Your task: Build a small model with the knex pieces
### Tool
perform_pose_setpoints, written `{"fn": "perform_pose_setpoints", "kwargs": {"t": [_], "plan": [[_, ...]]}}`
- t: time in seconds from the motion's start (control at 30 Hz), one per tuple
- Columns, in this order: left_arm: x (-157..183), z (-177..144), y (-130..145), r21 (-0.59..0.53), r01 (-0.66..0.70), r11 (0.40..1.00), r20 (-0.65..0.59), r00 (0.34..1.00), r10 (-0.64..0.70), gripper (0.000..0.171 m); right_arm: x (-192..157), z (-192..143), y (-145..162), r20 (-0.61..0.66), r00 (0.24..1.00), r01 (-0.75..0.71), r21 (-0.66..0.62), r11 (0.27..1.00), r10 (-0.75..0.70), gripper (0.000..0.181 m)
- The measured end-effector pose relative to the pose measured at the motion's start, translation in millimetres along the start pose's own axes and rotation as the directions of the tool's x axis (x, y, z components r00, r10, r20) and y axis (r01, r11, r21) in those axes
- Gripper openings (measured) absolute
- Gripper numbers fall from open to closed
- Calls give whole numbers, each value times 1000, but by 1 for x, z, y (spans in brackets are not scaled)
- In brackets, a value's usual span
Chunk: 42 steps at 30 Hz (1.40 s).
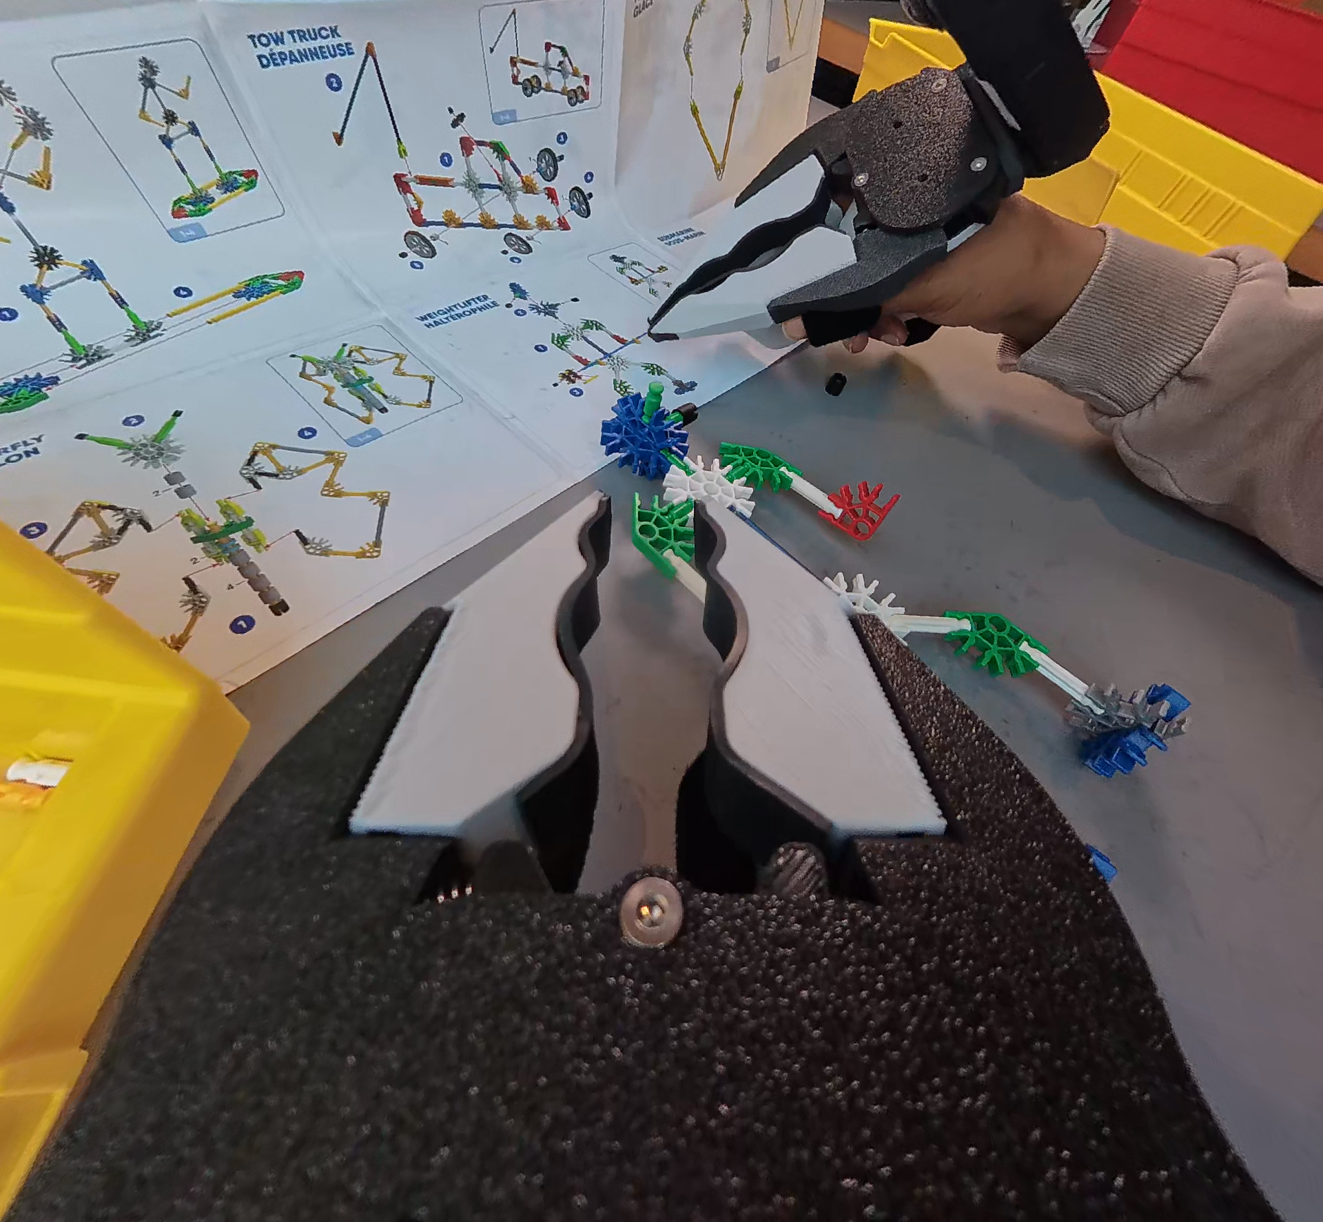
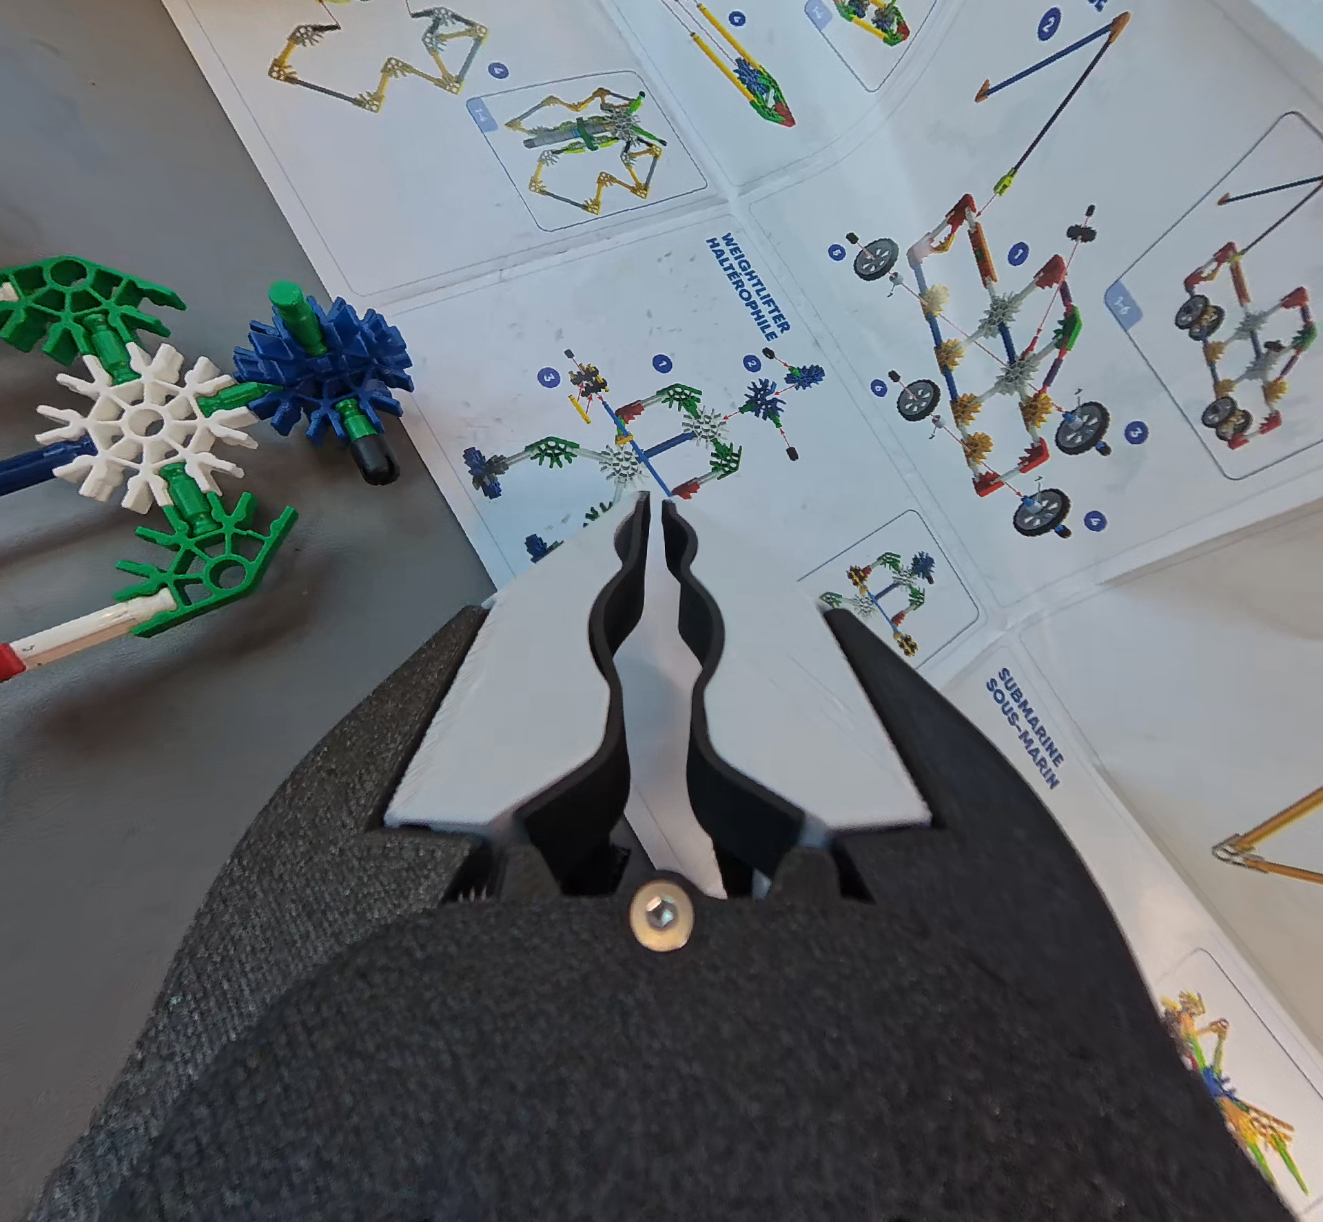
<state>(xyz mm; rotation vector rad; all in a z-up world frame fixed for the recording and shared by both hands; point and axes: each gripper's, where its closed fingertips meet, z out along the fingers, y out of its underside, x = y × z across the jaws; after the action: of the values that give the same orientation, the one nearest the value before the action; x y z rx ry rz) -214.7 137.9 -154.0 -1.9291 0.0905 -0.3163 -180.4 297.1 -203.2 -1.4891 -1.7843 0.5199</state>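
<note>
A rod-and-connector toy model lies on the grey table [image 1: 1074,472]. It has a blue connector [image 1: 641,436], a white snowflake connector [image 1: 709,483], green connectors and a red corner connector [image 1: 863,508]. My left gripper [image 1: 653,506] is open, with its tips on either side of one green connector [image 1: 662,536] on a white rod. The model's other end [image 1: 995,640] with a grey-blue hub [image 1: 1131,722] lies to the right. My right gripper [image 2: 655,504] is shut and empty, with its tip on the instruction sheet [image 2: 859,114]. It also shows in the left wrist view [image 1: 662,332]. The blue connector [image 2: 326,368] is to its left.
The instruction sheet [image 1: 286,329] covers the far left of the table. A yellow bin [image 1: 86,758] stands at the near left, and another yellow bin [image 1: 1181,186] and a red bin [image 1: 1217,42] stand at the back right. A small black cap [image 1: 834,385] lies loose. A person's sleeve [image 1: 1181,386] reaches in from the right. There is about 20 cm between the tips of the two grippers. Measured from the fingertips, the green connector [image 1: 662,536] is 5 cm or so from the left gripper and 15 cm from the right. My right wrist view [image 2: 54,297] looks at it from another angle.
</note>
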Motion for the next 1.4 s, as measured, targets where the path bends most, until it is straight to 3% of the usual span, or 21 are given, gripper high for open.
{"fn": "perform_pose_setpoints", "kwargs": {"t": [0.13,0.27,0.4,0.67,1.4], "plan": [[-1,0,1,-1,-4,1000,4,1000,4,21,10,-14,0,11,999,-35,16,999,35,2],[-3,0,1,-3,-6,1000,8,1000,7,21,-15,-45,17,261,963,-49,-93,995,72,13],[-4,1,3,-8,-5,1000,6,1000,5,21,-34,-75,40,362,932,61,-223,973,25,17],[-1,2,4,-15,-18,1000,2,1000,18,21,-38,-72,63,378,925,99,-320,942,31,17],[-2,3,6,-23,-28,999,5,1000,28,21,-42,-70,71,395,918,96,-335,937,47,9]]}}
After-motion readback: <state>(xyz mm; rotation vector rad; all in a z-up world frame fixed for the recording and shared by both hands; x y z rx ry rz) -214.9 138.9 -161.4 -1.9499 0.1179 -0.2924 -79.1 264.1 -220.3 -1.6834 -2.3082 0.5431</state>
